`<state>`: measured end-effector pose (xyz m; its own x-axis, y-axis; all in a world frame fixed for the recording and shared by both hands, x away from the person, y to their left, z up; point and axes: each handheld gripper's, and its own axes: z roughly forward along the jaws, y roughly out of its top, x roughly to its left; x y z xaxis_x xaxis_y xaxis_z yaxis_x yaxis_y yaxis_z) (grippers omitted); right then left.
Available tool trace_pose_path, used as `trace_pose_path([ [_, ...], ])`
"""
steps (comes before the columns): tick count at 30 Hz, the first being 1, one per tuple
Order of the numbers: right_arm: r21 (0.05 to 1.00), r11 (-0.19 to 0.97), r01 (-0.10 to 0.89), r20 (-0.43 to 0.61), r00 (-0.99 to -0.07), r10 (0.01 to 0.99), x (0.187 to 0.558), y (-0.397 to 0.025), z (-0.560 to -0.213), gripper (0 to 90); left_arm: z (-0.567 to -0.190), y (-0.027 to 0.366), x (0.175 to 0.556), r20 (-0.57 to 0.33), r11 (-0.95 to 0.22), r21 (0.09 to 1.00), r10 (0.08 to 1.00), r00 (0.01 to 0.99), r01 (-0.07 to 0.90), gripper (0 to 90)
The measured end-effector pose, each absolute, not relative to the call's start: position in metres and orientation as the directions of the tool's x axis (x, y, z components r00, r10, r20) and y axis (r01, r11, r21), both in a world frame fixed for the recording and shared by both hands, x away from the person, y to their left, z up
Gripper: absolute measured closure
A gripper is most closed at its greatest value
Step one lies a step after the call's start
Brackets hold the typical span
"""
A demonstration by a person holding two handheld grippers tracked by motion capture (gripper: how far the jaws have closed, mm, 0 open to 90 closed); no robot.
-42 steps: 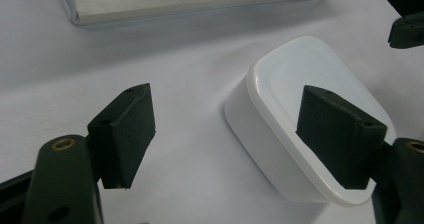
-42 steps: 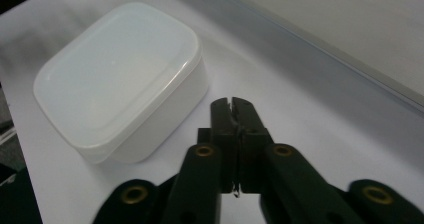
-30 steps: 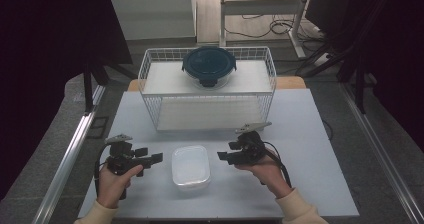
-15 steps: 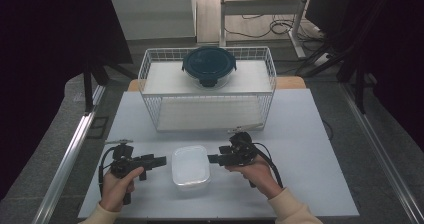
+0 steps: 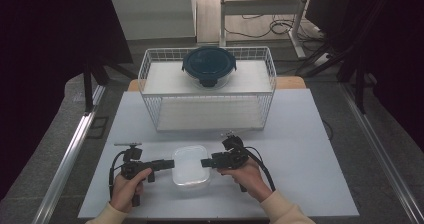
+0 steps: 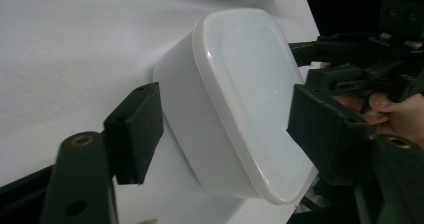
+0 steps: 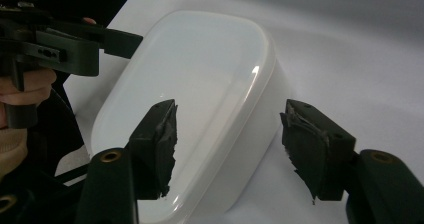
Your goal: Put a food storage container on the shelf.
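Hands are coming in from the near edge of the table (image 5: 300,134), each one gripping a black gripper and pointing it inward at the box (image 5: 190,165) lying between them. That white lidded box is sitting flat on the white tabletop, close to the person's side and roughly midway across it. The left gripper (image 5: 167,163) is reaching toward the box's left side, its jaws standing wide; in the left gripper view one jaw is hanging beside the box's wall and the other over its lid, neither one pressing on it. The right gripper (image 5: 206,162) is meeting the box's right edge, and its jaws are likewise gaping wide; in the right gripper view one jaw is hovering above the lid while the other is standing off past the box's side, over bare table. Whether either tip is actually touching the plastic cannot be told. Farther back, a white wire basket (image 5: 150,91) is standing across the table's far half, and a round container (image 5: 208,66) with a dark blue clip lid is resting on its upper shelf, well apart from the box.
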<state>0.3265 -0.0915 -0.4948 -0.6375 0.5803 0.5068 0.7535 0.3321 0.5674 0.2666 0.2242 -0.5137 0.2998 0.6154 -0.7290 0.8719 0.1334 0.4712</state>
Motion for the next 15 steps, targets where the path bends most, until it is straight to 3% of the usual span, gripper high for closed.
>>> trace_pose_path([
  [6, 0.541, 0.313, 0.781, 0.559, -0.611, 0.56, 0.327, -0.091, -0.499, 49.6, -0.518, 0.22, 0.267, -0.735, 0.12, 0.459, 0.608, 0.301, 0.88, 44.6],
  [9, 0.527, 0.276, 0.804, 0.603, -0.582, 0.546, 0.328, -0.094, -0.5, 60.8, -0.521, 0.217, 0.267, -0.754, 0.109, 0.444, 0.582, 0.305, 0.89, 53.4],
  [15, 0.482, 0.233, 0.845, 0.661, -0.525, 0.536, 0.329, -0.101, -0.501, 67.2, -0.518, 0.218, 0.263, -0.743, 0.13, 0.467, 0.593, 0.309, 0.875, 66.9],
])
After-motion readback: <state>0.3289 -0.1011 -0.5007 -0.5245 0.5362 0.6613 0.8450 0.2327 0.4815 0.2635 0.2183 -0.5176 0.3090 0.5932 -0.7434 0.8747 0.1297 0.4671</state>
